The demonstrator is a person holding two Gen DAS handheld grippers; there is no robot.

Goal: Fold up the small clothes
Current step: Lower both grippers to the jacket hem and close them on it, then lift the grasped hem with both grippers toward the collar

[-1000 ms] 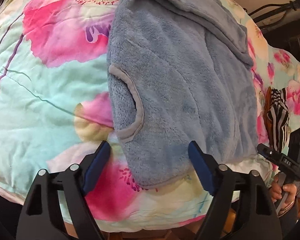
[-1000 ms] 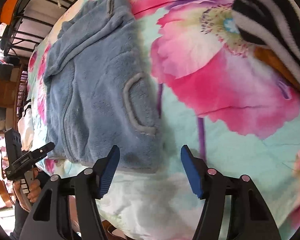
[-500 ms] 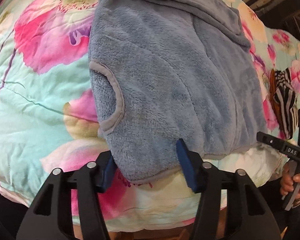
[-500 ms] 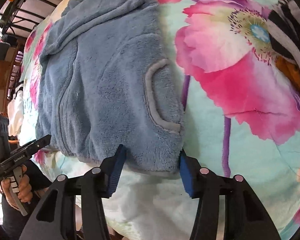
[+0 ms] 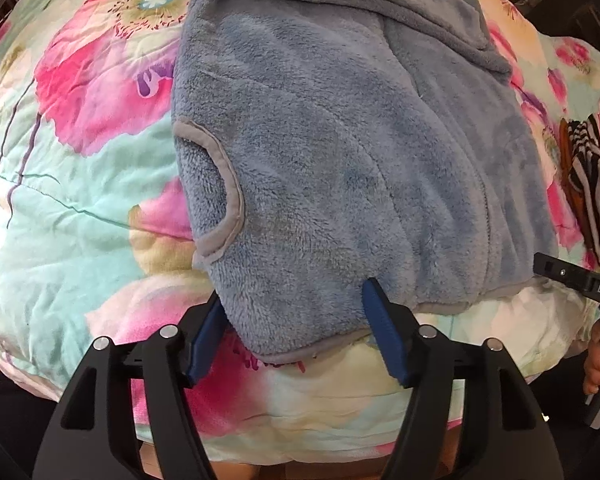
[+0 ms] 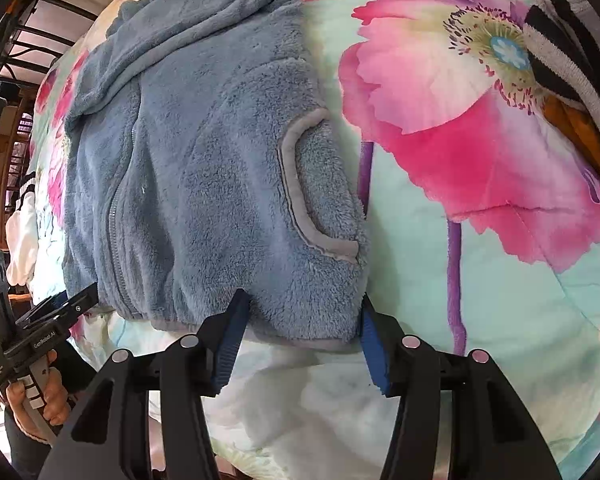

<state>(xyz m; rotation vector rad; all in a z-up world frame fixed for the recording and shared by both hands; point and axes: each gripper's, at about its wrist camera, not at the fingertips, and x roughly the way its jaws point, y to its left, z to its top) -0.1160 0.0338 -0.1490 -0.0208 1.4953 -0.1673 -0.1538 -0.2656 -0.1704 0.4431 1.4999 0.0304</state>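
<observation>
A blue-grey fleece vest point(image 5: 340, 140) with grey-trimmed armholes lies flat on a flowered quilt point(image 5: 80, 200), hem toward me. My left gripper point(image 5: 294, 320) points down over the hem's left corner. Its jaws are opening and the fleece lies between the blue pads point(image 5: 384, 340), which straddle it loosely. In the right wrist view the same vest point(image 6: 204, 160) shows its zip. My right gripper point(image 6: 302, 320) is shut on the hem's right corner, and the fleece bunches between its pads point(image 6: 230, 340).
A black-and-white striped garment point(image 5: 592, 196) lies on the quilt point(image 6: 500, 260) to the right of the vest, seen also as striped cloth point(image 6: 560, 52). A hand point(image 6: 48, 404) holds the other gripper's handle at the frame edge. Dark metal railings stand behind the bed.
Both grippers came down onto the vest's hem from just in front of it. Their jaws narrowed around the two corners; the left pair has since widened a little.
</observation>
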